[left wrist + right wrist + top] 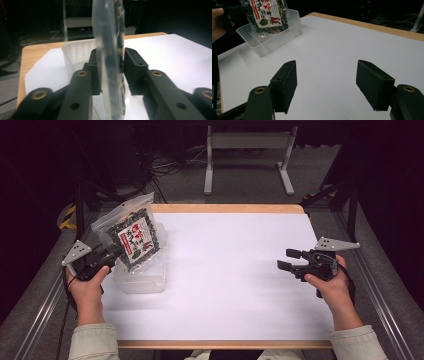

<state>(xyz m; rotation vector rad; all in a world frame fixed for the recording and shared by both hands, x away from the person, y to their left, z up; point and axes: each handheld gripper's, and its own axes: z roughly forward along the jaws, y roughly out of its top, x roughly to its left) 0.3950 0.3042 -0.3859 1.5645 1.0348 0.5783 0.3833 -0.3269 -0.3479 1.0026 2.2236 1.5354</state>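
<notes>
A clear bag of dark dried food with a red and white label [135, 237] stands tilted, its lower end in a clear plastic bin [142, 281] at the table's left. My left gripper [118, 253] reaches in from the left and flanks the bag's lower left edge. In the left gripper view the bag [107, 37] stands edge-on between the jaws of my left gripper [110, 67]; a thin dark gap shows at the right pad, so it is open around the bag. My right gripper [288, 260] hovers over the sheet at the right, open and empty [327, 85].
A white sheet [235, 270] covers the wooden table [225, 208]. In the right gripper view the bin [269, 40] and bag [265, 15] lie far left. A grey metal stand [247, 142] is on the floor behind; metal rails run along both table sides.
</notes>
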